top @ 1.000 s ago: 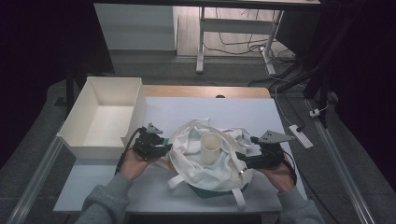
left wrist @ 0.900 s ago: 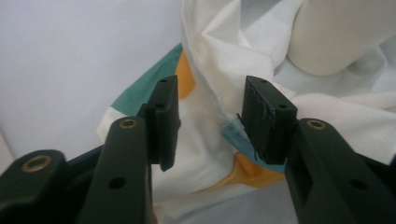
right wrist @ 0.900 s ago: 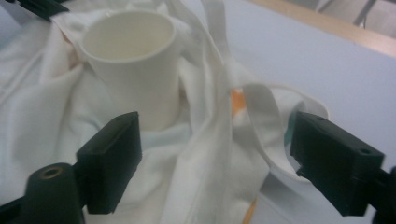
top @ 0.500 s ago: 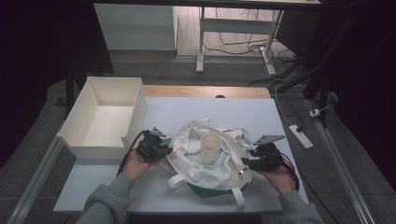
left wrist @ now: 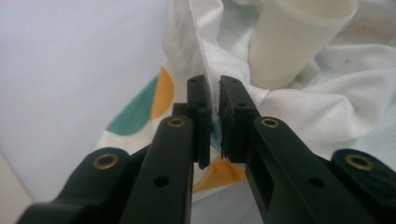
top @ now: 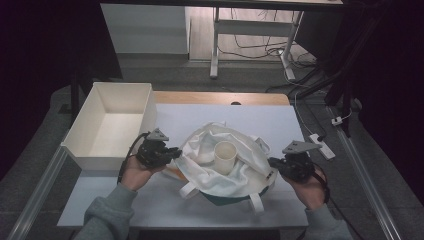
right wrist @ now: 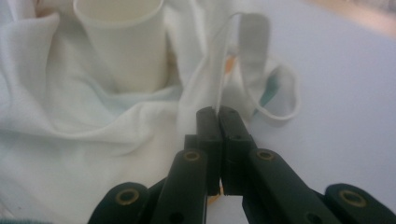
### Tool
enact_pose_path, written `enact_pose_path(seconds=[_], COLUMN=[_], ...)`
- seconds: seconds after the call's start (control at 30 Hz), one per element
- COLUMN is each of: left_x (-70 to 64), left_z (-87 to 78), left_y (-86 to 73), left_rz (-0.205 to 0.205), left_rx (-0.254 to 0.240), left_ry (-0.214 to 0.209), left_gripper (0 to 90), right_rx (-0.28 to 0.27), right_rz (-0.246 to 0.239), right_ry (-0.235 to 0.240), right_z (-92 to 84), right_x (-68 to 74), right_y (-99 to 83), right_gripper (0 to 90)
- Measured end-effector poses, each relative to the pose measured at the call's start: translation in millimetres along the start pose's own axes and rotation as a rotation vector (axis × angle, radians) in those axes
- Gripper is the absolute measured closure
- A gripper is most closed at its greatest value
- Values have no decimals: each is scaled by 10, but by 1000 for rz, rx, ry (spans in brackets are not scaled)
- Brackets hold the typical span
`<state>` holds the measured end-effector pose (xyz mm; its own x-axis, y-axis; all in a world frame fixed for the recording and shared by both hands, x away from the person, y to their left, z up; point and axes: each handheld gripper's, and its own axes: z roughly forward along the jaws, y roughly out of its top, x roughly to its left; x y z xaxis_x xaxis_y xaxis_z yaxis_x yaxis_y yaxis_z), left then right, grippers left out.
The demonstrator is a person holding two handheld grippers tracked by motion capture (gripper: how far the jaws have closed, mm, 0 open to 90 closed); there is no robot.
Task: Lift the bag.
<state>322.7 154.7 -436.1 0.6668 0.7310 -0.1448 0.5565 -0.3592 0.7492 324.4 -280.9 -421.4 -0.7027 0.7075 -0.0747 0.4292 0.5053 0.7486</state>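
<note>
Both grippers — left gripper [top: 176, 151], right gripper [top: 272, 163] — pinch opposite edges of the white bag [top: 200, 150], apparently firmly; the paper cup [top: 225, 157] stands inside. Next: lifting evenly — keeping the cup upright.

A lab: bare work table [top: 220, 112], floor cables [top: 260, 47], dark surroundings.

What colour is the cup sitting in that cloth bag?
The cup is plain cream-white, clearest in the high view.
</note>
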Motion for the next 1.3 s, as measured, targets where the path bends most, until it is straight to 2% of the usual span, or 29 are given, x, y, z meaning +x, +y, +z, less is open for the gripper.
enact_pose_path(seconds=[0.27,0.4,0.53,0.7,0.87,0.93,1.0,1.07,1.3], left_x=[122,214,271,324,344,363,411,464,534], left_z=[-342,-477,-549,-631,-571,-500,-420,-338,-94], left_y=[100,144,187,274,377,401,416,430,488], left_rz=[-27,-48,-48,-41,-23,-22,-34,-53,-65], left_rx=[-131,-188,-218,-263,-263,-250,-235,-221,-150], left_ry=[14,15,24,32,55,63,64,50,55], left_gripper=[836,838,839,840,840,840,840,840,840], right_rx=[-144,-213,-238,-275,-313,-306,-276,-245,-165], right_rz=[26,54,57,30,11,12,21,34,108], right_ry=[-72,-76,-79,-102,-152,-176,-185,-195,-197], right_z=[-346,-476,-536,-675,-791,-764,-671,-547,-88], right_x=[-150,-258,-319,-324,-339,-365,-415,-487,-793], right_y=[134,201,256,382,505,523,519,500,384], right_gripper=[891,891,892,893,893,893,893,893,893])
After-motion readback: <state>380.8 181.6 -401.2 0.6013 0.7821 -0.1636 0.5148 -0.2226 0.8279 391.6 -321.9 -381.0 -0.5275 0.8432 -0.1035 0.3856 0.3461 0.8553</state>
